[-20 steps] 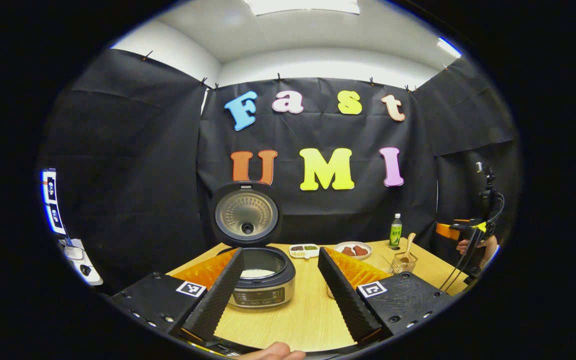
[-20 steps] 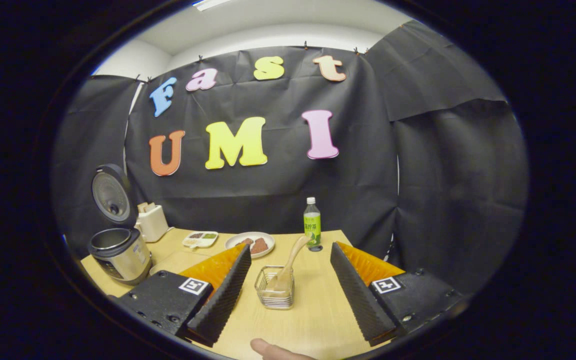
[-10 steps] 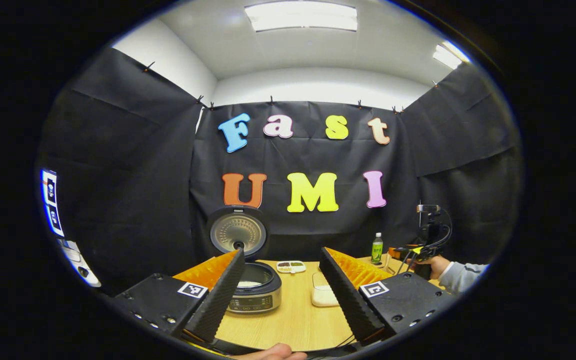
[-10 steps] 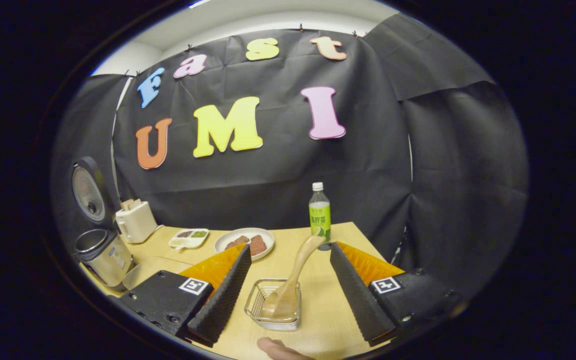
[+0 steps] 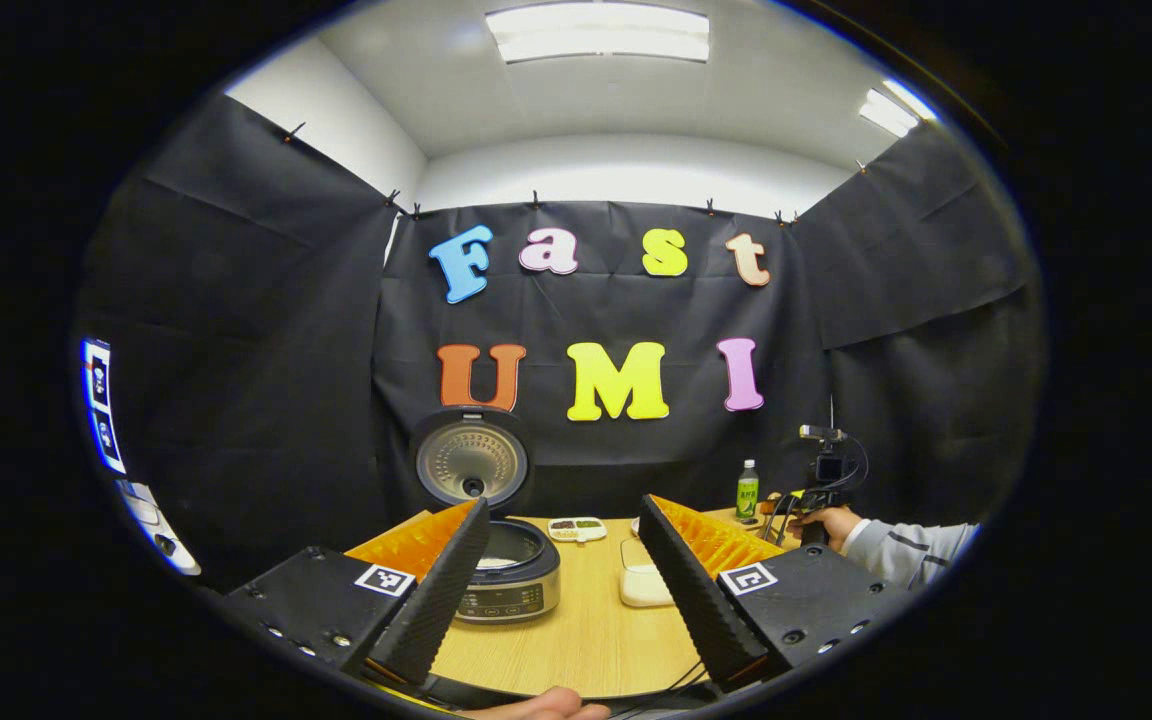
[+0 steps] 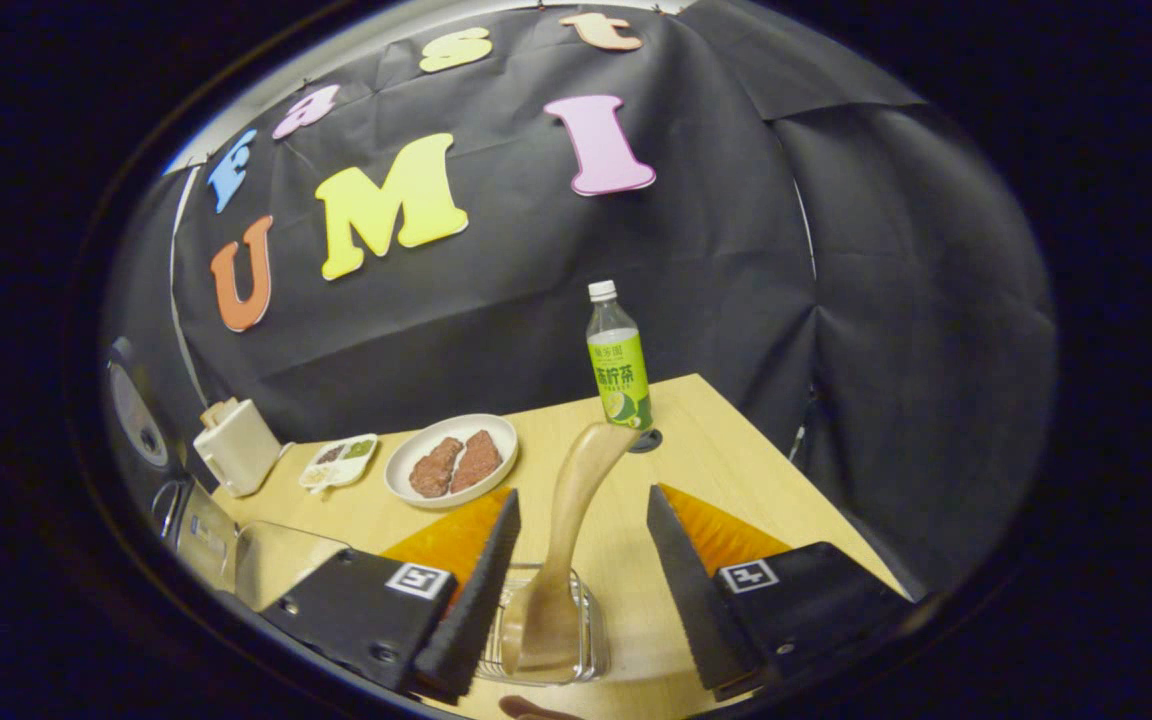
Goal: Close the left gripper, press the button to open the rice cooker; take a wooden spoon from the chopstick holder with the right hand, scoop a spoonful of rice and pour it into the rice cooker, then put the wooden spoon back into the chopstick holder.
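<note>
Left gripper view: the left gripper (image 5: 564, 570) hangs over the near side of the tabletop (image 5: 586, 640) with its jaws wide and nothing between them. The rice cooker (image 5: 508, 580) stands just ahead of the left jaw, lid up, pale rice in the pot. A white container (image 5: 642, 585) sits just inside the right jaw. Far off past the right jaw a hand (image 5: 829, 522) holds the right gripper. There is open tabletop between the jaws, but the cooker's raised lid could be knocked if this gripper swung leftward and forward.

Right gripper view: the right gripper (image 6: 576, 590) has its jaws wide, one on each side of the wooden spoon (image 6: 566, 540), neither touching it as far as I can tell. The spoon leans in the wire chopstick holder (image 6: 591, 640) low between the jaws, its handle tipping up toward the right jaw.

- The slanted handle may slip or twist if the jaws shut off-centre.
- The light holder could, I judge, lift or tip with the spoon.
- A bottle (image 6: 619, 365) ahead of the jaws, and a plate (image 6: 451, 462) ahead of the left jaw, narrow the room forward.
- The tabletop's right edge lies near, beyond the right jaw.
</note>
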A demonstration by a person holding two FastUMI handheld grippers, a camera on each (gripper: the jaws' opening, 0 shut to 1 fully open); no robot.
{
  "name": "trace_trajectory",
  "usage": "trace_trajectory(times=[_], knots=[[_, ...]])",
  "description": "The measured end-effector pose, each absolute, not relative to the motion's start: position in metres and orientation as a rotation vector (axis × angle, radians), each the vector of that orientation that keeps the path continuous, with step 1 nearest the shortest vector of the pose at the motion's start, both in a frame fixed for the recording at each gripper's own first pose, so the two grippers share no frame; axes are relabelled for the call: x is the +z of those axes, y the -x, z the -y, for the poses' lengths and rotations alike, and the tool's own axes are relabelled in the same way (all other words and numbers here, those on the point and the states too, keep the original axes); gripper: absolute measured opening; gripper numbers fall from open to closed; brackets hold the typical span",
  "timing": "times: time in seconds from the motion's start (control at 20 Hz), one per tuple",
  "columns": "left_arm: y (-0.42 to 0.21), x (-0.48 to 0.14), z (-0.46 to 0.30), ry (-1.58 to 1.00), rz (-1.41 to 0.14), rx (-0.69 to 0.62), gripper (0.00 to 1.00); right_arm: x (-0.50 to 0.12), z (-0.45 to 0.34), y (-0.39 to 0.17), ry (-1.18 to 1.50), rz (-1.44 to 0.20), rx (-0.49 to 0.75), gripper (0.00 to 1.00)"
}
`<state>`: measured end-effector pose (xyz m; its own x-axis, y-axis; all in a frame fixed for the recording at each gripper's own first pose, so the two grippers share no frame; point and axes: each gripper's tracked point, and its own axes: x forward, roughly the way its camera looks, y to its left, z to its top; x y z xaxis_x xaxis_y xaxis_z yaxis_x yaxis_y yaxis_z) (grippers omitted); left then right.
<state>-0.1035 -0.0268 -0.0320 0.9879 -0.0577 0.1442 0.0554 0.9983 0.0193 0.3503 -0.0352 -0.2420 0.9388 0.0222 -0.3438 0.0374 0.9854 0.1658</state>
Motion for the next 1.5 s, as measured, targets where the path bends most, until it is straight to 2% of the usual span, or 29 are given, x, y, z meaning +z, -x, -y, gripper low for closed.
trace_trajectory(times=[0.1, 0.15, 0.25, 0.3, 0.35, 0.45, 0.55, 1.0, 1.35, 1.4, 1.45, 1.5], knots=[[0.098, -0.045, 0.024, -0.022, 0.118, -0.046, 0.95, -0.25, 0.032, -0.359, -0.165, -0.392, 0.017, 0.65], [0.095, -0.054, 0.02, -0.021, 0.1, -0.044, 0.95, -0.253, 0.03, -0.361, -0.157, -0.407, 0.028, 0.51], [0.094, -0.061, 0.018, -0.025, 0.076, -0.043, 0.95, -0.251, 0.013, -0.359, -0.163, -0.429, 0.096, 0.44], [0.094, -0.063, 0.017, -0.029, 0.069, -0.044, 0.95, -0.25, 0.011, -0.354, -0.156, -0.437, 0.114, 0.48], [0.092, -0.064, 0.015, -0.03, 0.065, -0.041, 0.95, -0.248, 0.014, -0.352, -0.146, -0.433, 0.102, 0.31], [0.089, -0.066, 0.01, -0.024, 0.062, -0.029, 0.95, -0.232, 0.01, -0.344, -0.169, -0.393, 0.128, 0.22], [0.089, -0.066, 0.008, -0.005, 0.065, -0.023, 0.95, -0.221, 0.007, -0.333, -0.136, -0.368, 0.145, 0.18], [0.1, -0.066, 0.009, 0.037, 0.079, -0.037, 0.96, -0.142, -0.012, -0.293, -0.034, -0.183, 0.143, 0.17], [0.103, -0.066, 0.011, 0.02, 0.089, -0.046, 0.96, -0.103, -0.096, -0.251, 0.022, -0.079, 0.251, 0.12], [0.103, -0.066, 0.013, 0.014, 0.093, -0.052, 1.0, -0.105, -0.11, -0.248, 0.029, -0.077, 0.251, 0.12], [0.103, -0.066, 0.014, 0.005, 0.095, -0.057, 1.0, -0.111, -0.125, -0.245, 0.043, -0.083, 0.256, 0.12], [0.103, -0.066, 0.014, -0.004, 0.094, -0.06, 0.96, -0.119, -0.142, -0.243, 0.057, -0.09, 0.268, 0.12]])
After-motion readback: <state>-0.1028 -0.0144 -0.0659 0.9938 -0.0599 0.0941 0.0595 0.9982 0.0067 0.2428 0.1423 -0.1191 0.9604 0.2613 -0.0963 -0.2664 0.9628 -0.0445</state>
